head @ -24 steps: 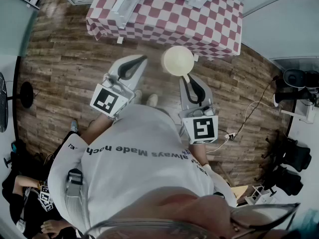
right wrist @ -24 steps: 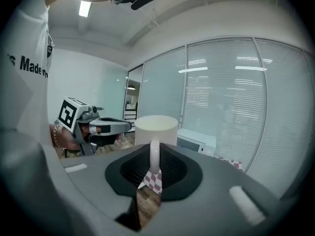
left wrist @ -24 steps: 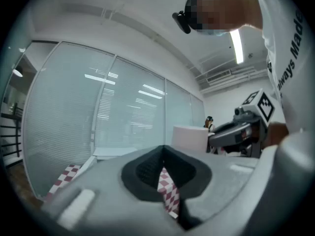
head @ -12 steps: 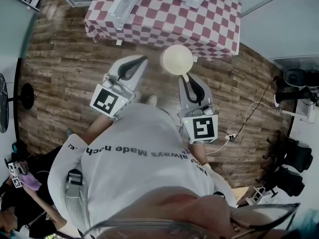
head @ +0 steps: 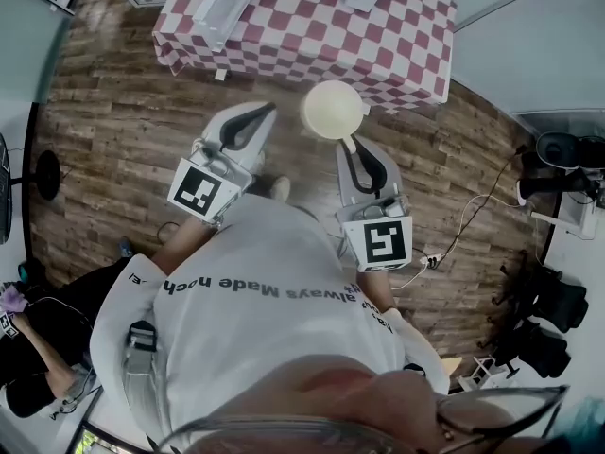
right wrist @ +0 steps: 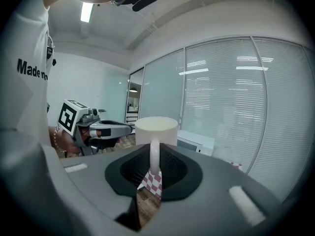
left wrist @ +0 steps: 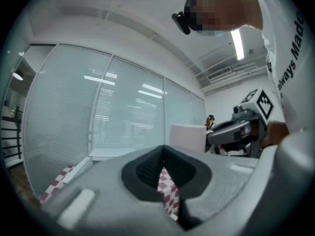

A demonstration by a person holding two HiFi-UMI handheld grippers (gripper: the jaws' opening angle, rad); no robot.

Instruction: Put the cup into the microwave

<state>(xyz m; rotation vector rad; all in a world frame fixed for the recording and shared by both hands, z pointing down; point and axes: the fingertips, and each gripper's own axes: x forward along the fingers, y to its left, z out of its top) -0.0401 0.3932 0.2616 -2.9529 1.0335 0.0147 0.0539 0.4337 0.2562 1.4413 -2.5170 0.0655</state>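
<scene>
We see the right tongs (right wrist: 155, 168) pinched on the handle of the cup (right wrist: 156, 130). It's upright just past their tips, above the floor (head: 113, 130), short of the checkered desk (head: 378, 45). The left tongs (left wrist: 162, 168) are closed and empty alongside.

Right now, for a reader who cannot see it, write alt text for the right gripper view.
The right gripper is shut on the handle of a cream cup, holding it upright. Beyond it a white microwave stands before glass walls with blinds; the left gripper shows at the left.
</scene>
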